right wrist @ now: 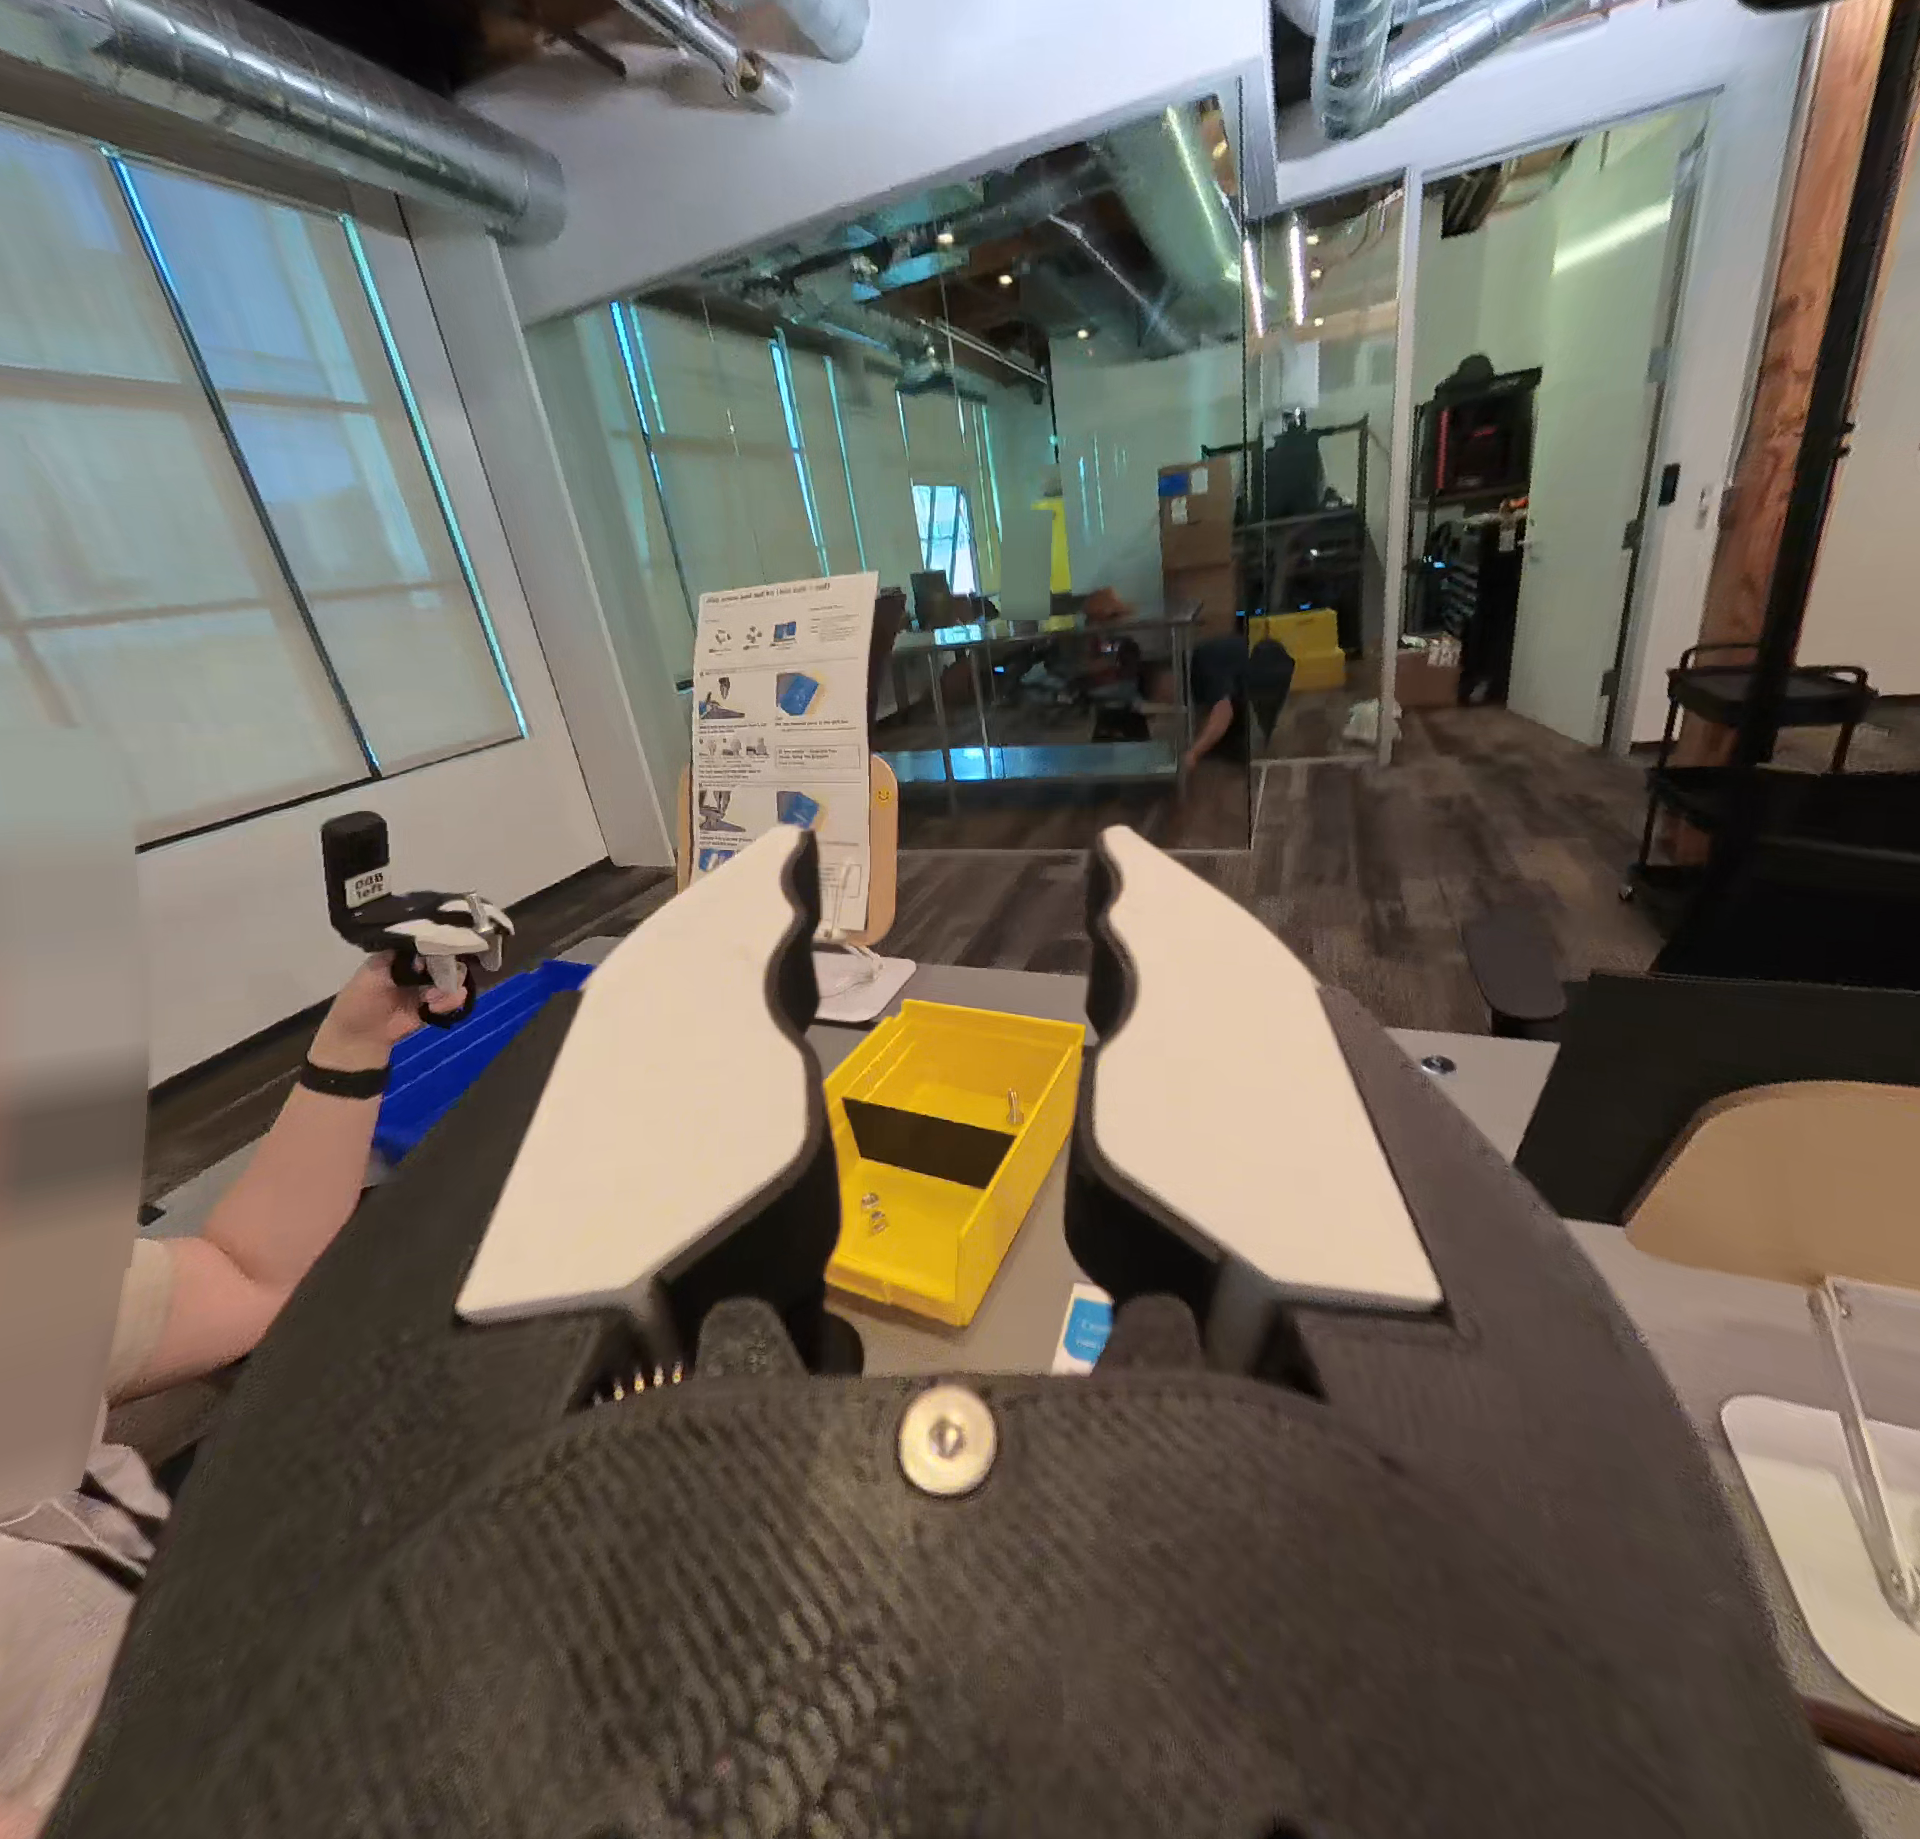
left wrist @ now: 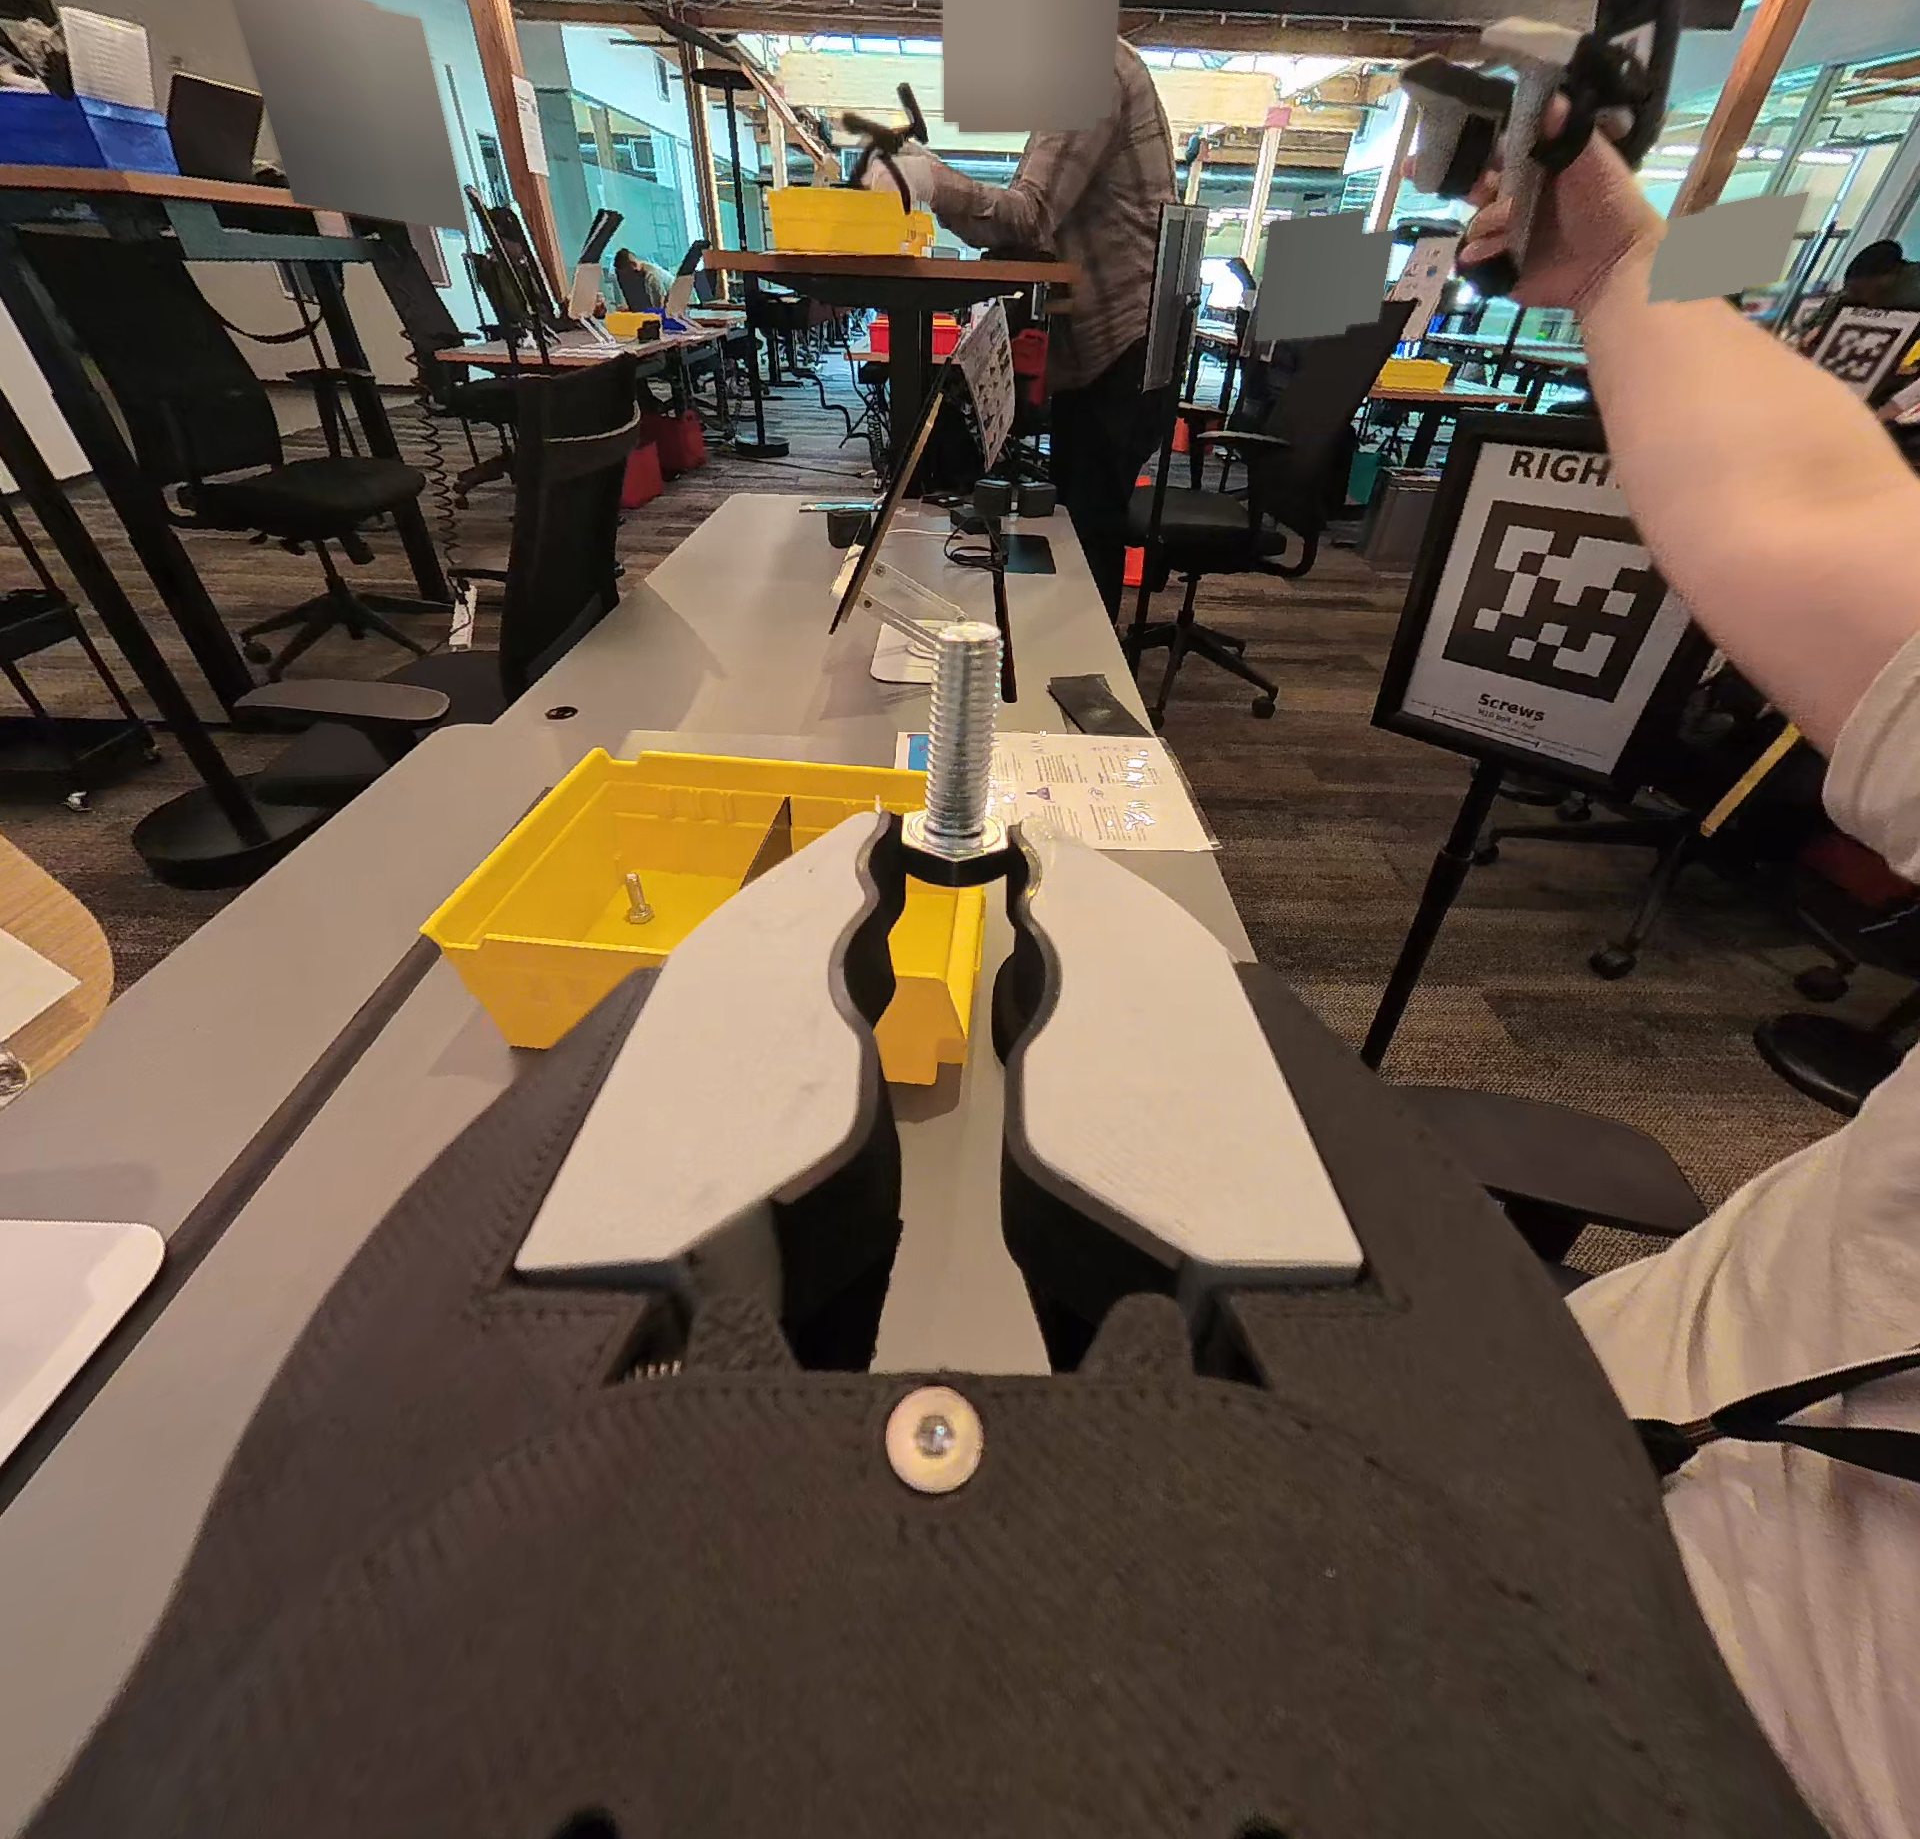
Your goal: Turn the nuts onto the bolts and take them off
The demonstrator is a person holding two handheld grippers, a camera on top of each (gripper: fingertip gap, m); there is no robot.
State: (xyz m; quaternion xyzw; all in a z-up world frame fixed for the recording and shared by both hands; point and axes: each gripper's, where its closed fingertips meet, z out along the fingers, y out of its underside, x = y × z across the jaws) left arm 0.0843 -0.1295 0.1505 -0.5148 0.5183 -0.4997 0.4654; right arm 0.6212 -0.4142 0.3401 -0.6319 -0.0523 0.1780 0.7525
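Note:
My left gripper (left wrist: 951, 839) is shut on the hex end of a large silver bolt (left wrist: 964, 729), which stands upright with its thread pointing up and no nut visible on it. Behind it on the grey table is a yellow bin (left wrist: 540, 942) with a small bolt (left wrist: 636, 901) inside. My right gripper (right wrist: 951, 854) is open and empty, held high above the yellow bin (right wrist: 977, 1015). It also shows in the left wrist view (left wrist: 1538, 106), raised at the upper right. The bin has a black divider (right wrist: 925, 1140), a small bolt (right wrist: 1013, 1106) behind it and two nuts (right wrist: 873, 1213) in front of it.
A blue bin (right wrist: 468, 1051) lies left of the yellow one. A printed sheet (left wrist: 1081, 787) lies behind the bin, and an instruction sheet on a stand (right wrist: 784, 729) rises beyond it. A marker sign on a tripod (left wrist: 1548, 594) stands right of the table. Office chairs surround it. Across from one pair of fingers to the other is roughly 65 cm.

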